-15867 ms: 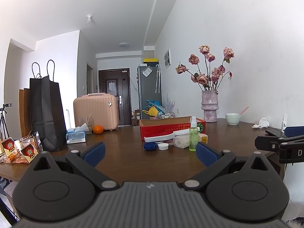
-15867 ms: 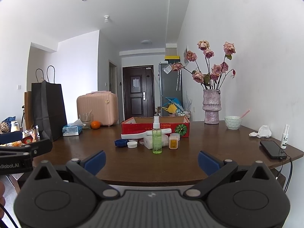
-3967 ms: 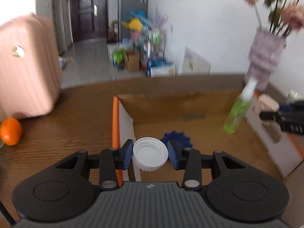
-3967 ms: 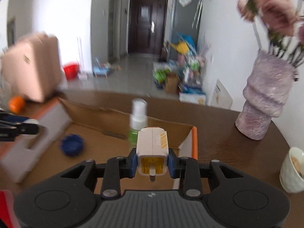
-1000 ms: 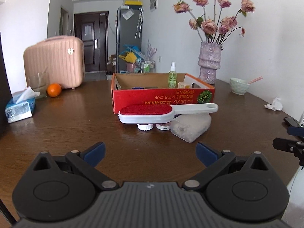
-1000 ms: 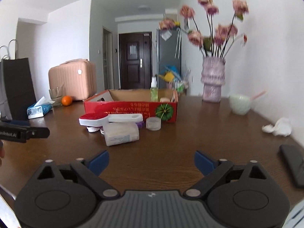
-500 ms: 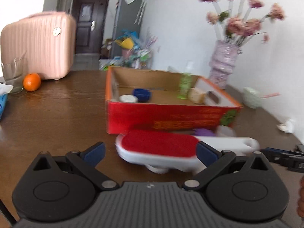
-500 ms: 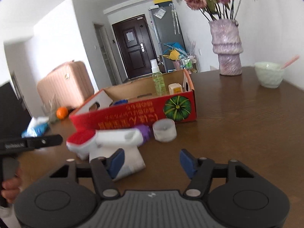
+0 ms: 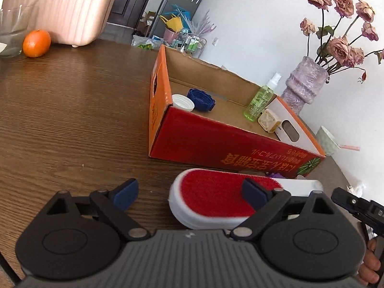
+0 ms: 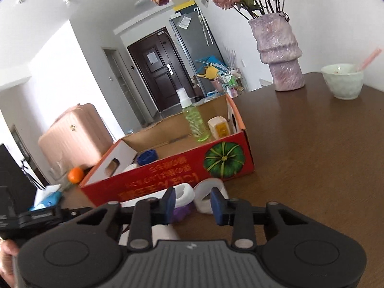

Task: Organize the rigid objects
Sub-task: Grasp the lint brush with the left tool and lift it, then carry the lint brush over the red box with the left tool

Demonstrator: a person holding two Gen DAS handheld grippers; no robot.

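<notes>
While 4 items already sit in the box (image 9: pixel 206 141), the left gripper (image 9: pixel 189 189), jaws wide, nears the brush (image 9: pixel 211 199) at 6 o'clock of it, and the right gripper (image 10: pixel 192 202), jaws closing but not yet gripping, must centre on the white cap (image 10: pixel 208 195).

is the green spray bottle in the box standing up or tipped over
Upright: the green spray bottle stands on its base in the red box, white nozzle on top.

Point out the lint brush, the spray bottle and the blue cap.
lint brush (image 9: pixel 211 193), left wrist view, red pad.
spray bottle (image 9: pixel 258 100), left wrist view, green body.
blue cap (image 9: pixel 201 99), left wrist view, ridged rim.
</notes>
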